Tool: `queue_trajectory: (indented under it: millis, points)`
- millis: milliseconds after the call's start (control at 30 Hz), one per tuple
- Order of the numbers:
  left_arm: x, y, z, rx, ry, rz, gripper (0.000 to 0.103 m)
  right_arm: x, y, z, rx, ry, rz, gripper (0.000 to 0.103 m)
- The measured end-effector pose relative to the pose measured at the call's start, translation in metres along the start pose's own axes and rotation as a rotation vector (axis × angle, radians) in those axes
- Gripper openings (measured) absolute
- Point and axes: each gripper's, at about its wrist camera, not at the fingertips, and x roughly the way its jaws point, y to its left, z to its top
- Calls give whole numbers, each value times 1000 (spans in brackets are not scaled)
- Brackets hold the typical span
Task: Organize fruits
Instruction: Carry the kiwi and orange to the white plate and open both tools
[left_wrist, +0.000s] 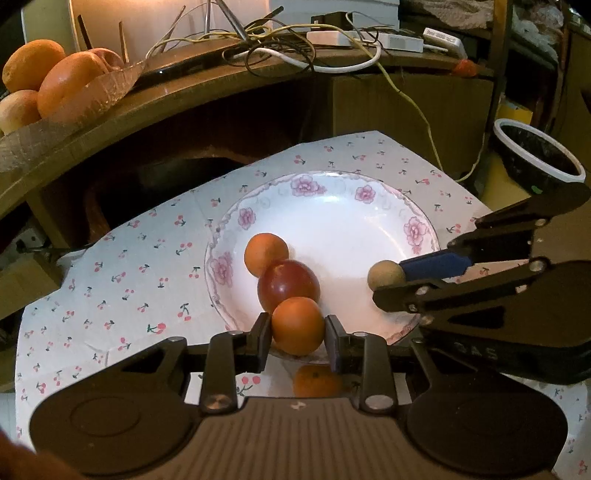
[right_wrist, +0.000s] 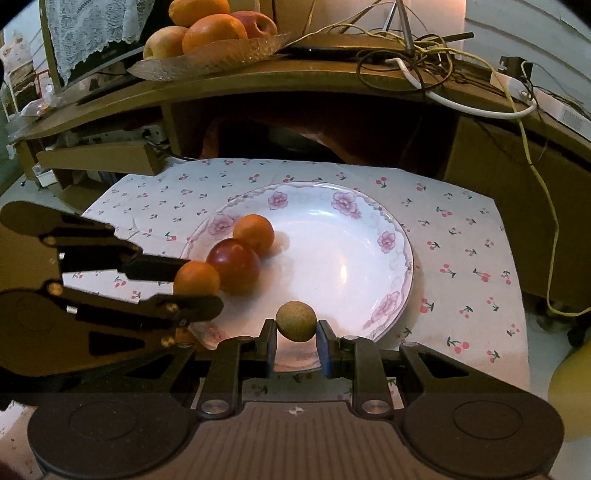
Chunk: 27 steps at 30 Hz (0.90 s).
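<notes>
An orange (left_wrist: 297, 325) is being held between the clenched jaws of the left gripper (left_wrist: 297, 334) at the near rim of a flowered plate (left_wrist: 369, 206), just in front of a dark red apple (left_wrist: 289, 285) that it appears to be touching, while a second orange (left_wrist: 266, 253) is sitting behind the apple, the three fruits forming a short row running from the plate's near edge toward its left rim. The fruits are round, so none is showing a clear long axis or facing; only the row itself is giving a direction. To the right, the right gripper (right_wrist: 296, 334) is grasping a small tan round fruit (right_wrist: 296, 321) in its jaws over the near edge of the same plate, well apart from the row. Judging by the layout, the sorting is looking partly done: two fruits are already resting on the plate, and the two in the jaws are yet to be released. The plate is resting on a cherry-print cloth (right_wrist: 461, 236) covering the table. On a wooden shelf (right_wrist: 258, 81) above, a glass dish (right_wrist: 207, 59) is carrying more oranges and apples, beside a tangle of cables (right_wrist: 424, 55); whether those are part of the job cannot be told.
</notes>
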Motion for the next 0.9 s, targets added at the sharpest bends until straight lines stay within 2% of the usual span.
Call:
queue_trajectory:
  millis: [500, 900]
  points:
    - [3, 1, 2, -22, -12, 0, 39, 2, -6, 2, 27, -17, -25, 30]
    - [-18, 6, 9, -30, -68, -1, 43, -10, -12, 6, 60, -61, -28, 39]
